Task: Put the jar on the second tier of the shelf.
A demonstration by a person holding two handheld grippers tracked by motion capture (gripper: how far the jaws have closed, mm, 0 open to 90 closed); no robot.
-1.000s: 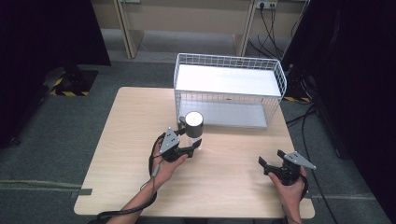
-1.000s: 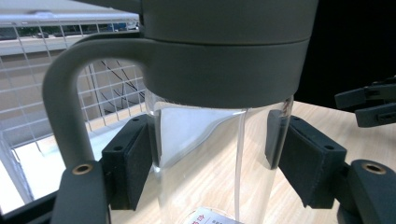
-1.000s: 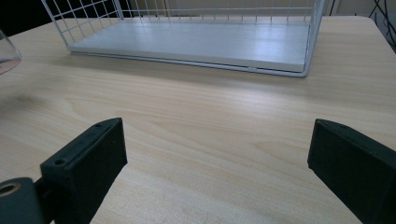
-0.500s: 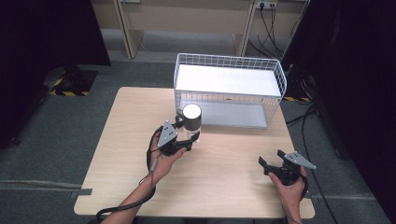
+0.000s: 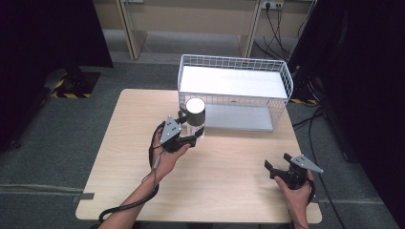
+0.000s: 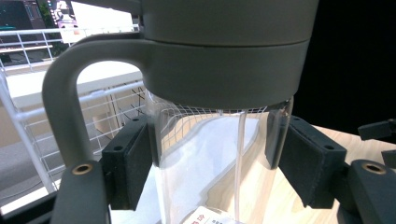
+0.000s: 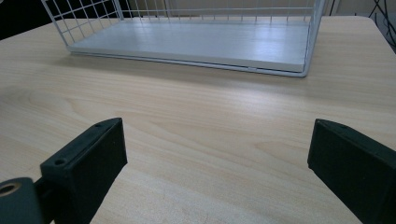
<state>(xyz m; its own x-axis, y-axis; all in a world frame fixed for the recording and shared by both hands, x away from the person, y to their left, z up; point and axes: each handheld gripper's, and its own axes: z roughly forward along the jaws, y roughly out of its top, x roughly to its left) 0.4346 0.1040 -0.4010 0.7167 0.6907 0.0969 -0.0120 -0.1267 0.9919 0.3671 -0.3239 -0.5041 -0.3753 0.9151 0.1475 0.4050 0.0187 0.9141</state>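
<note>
My left gripper (image 5: 188, 137) is clamped on the clear cup (image 5: 196, 125); its 2 pads (image 6: 128, 163) press the clear wall under the grey lid (image 5: 195, 109). The cup is just before the wire basket (image 5: 286, 81). My right gripper (image 5: 277, 168) stands wide apart, holding nothing.

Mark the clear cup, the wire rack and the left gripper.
clear cup (image 6: 205, 158): left gripper view, transparent body below the grey lid.
wire rack (image 5: 234, 62): high view, back top rim.
left gripper (image 5: 193, 136): high view, midway between its fingertips at the cup.
</note>
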